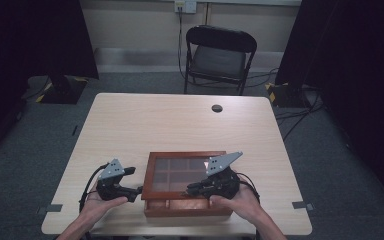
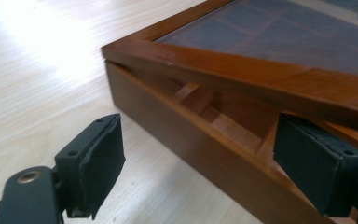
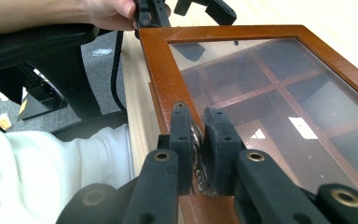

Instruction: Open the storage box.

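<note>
A brown wooden box [image 1: 187, 206] sits on the light wood counter [image 1: 180, 125], close to the near edge where the person stands. The box has a lid [image 1: 182, 170] with a wood frame and a see-through pane, and under the pane you can see small square spaces made by thin wood walls. The lid is tipped up a little at the near side, so there is a gap between the lid and the box [image 2: 177, 121]. The right gripper [image 1: 200, 189] is at the near edge of the lid, held by the right hand [image 1: 240, 200]. Its fingers [image 3: 182, 140] are pinched tight on a small metal clasp [image 3: 197, 144] on the lid frame [image 3: 161, 70], with almost no space between them. The left gripper [image 1: 139, 190] is by the left side of the box, held by the left hand [image 1: 97, 202]. Its fingers [image 2: 98, 158] are wide apart and hold nothing; one is over the counter beside the box and the other is at the box wall, near the gap. A black folding chair [image 1: 220, 55] stands on the grey floor [image 1: 40, 140] past the far side of the counter. There is a small dark round hole [image 1: 217, 108] in the counter near its far edge.
</note>
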Demonstrator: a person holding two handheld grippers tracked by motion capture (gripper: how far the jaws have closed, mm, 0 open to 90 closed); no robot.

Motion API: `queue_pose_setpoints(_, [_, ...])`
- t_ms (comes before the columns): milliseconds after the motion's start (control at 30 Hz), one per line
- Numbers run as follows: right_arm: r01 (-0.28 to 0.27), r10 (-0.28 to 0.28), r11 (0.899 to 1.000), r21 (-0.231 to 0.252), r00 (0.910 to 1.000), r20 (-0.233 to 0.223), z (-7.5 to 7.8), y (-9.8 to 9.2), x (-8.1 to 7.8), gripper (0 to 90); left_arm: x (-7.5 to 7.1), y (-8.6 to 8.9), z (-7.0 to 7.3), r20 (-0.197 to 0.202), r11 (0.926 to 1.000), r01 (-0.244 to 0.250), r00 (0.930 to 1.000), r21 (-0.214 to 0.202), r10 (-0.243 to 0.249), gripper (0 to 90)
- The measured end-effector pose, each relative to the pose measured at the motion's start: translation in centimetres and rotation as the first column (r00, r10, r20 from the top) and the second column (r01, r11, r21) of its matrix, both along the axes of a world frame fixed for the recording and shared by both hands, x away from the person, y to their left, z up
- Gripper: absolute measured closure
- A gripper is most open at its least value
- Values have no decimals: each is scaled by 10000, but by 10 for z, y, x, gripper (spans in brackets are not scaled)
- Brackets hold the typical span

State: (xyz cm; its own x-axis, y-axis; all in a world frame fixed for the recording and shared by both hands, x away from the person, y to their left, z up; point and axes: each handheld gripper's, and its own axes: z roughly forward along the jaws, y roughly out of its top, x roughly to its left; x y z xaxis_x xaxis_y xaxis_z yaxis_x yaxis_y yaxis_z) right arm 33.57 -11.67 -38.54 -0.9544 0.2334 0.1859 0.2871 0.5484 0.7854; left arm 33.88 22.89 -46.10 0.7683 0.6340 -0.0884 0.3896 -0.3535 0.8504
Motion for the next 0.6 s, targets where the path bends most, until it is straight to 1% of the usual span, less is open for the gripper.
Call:
queue_pose_setpoints(33, [8, -8, 10000, -25, 10000, 9, 0, 0, 0, 825, -1, -1, 0, 128, 10000, 37, 9999, -80, -36, 159])
queue_pose_setpoints(67, [8, -8, 10000, -25, 10000, 9, 0, 0, 0, 825, -1, -1, 0, 128, 10000, 37, 9999, -80, -36, 167])
queue_pose_setpoints(100, [-17, 17, 10000, 1, 10000, -9, -1, 0, 0, 825, -1, -3, 0, 269, 10000, 51, 9996, -5, -51, 167])
queue_pose_setpoints(133, [-25, 25, 10000, 19, 10000, -60, -2, 0, 0, 824, 1, -4, -1, 271, 10000, 51, 9996, 25, -52, 171])
queue_pose_setpoints(300, [71, -71, 9998, 165, 10000, -13, -3, -3, -1, 822, 3, -5, 1, 378, 10000, 42, 9993, 27, -43, 172])
queue_pose_setpoints(333, [74, -74, 9998, 191, 10000, -11, -4, -3, -1, 821, 3, -5, 1, 395, 9997, 77, 9992, 228, -86, 172])
queue_pose_setpoints(367, [6, -7, 9999, 136, 10000, 48, -5, -3, -2, 817, 3, -5, 0, 335, 9997, 107, 9994, 208, -114, 169])
queue_pose_setpoints(400, [95, -95, 9997, 242, 10000, -16, -7, -3, -2, 754, 3, -6, 0, 281, 9998, 76, 9996, 182, -81, 168])
queue_pose_setpoints(467, [91, -90, 9997, 230, 10000, -35, -7, -4, -2, 740, 4, -5, 0, 261, 9998, 90, 9996, 162, -94, 168])
queue_pose_setpoints(500, [169, -169, 9996, 208, 9999, -23, -7, -6, -2, 711, 4, -5, 0, 235, 9998, 116, 9997, 161, -119, 168])
queue_pose_setpoints(567, [399, -399, 9986, 350, 9992, -16, -6, -13, -2, 676, 4, -5, 0, 250, 9999, 106, 9996, 129, -109, 169])
queue_pose_setpoints(600, [533, -535, 9978, 386, 9986, 23, -5, -16, -2, 662, 4, -4, 1, 336, 9999, 89, 9994, 109, -93, 169])
